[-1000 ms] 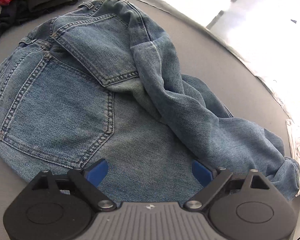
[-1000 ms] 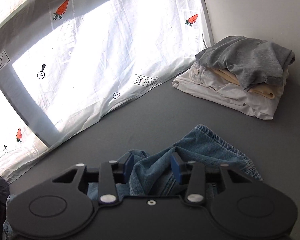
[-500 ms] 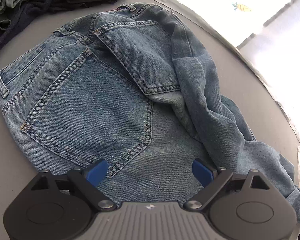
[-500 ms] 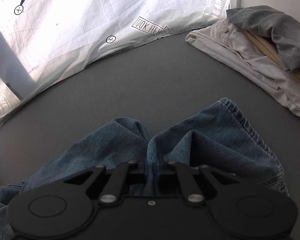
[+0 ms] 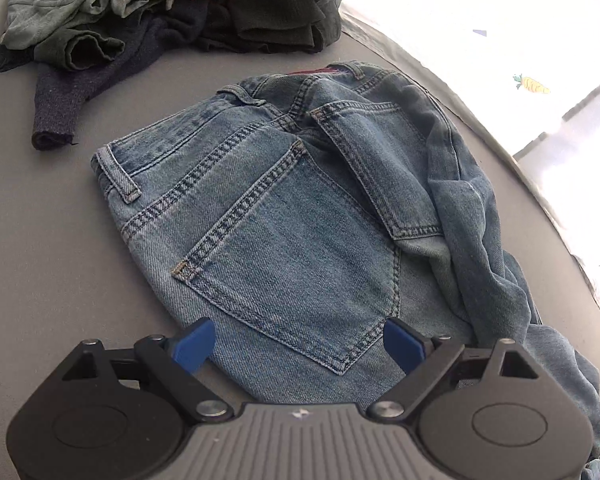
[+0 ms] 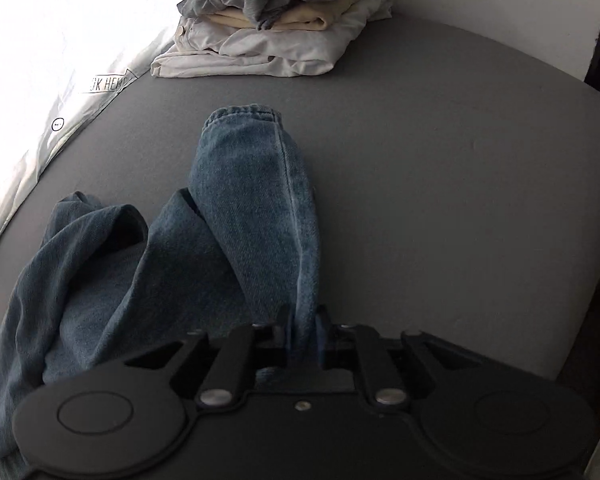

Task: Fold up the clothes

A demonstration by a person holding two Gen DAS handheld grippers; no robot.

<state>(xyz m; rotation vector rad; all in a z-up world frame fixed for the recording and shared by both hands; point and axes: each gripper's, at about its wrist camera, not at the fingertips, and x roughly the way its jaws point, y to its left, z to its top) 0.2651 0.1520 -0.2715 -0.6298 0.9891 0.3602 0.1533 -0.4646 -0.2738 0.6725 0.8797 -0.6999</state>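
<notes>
Right at the right gripper [image 6: 303, 326], the jaws are now pressed together on a ridge of denim; a second ago they stood apart around a bunched fold, and half a second ago they had just pinched it. Ahead of those jaws a leg of the jeans [image 6: 256, 200] now lies drawn out straight, its hem [image 6: 242, 114] pointing away from the gripper, where earlier the cloth sat in a crumpled heap close under the fingers. To the left of the grip the other leg [image 6: 84, 264] is still slack and rumpled. Farther ahead, well apart from the hem, sits the folded stack [image 6: 276, 28] of grey, cream and white garments (presumably the finished ones).

The left gripper [image 5: 298, 346] has its blue pads [image 5: 192, 342] spread wide and holds nothing; they sit just above the near edge of the jeans' seat, on either side of the lower tip of a back pocket [image 5: 292, 276]. Over the last second this view has pulled back from the seat, so the waistband [image 5: 204, 136] and, beyond it, the unfolded pile [image 5: 172, 12] have come into sight.

Judged from this, one leg is being straightened before any fold is made; the seat lies fairly flat, the legs do not yet lie together, so folding proper has hardly begun.
</notes>
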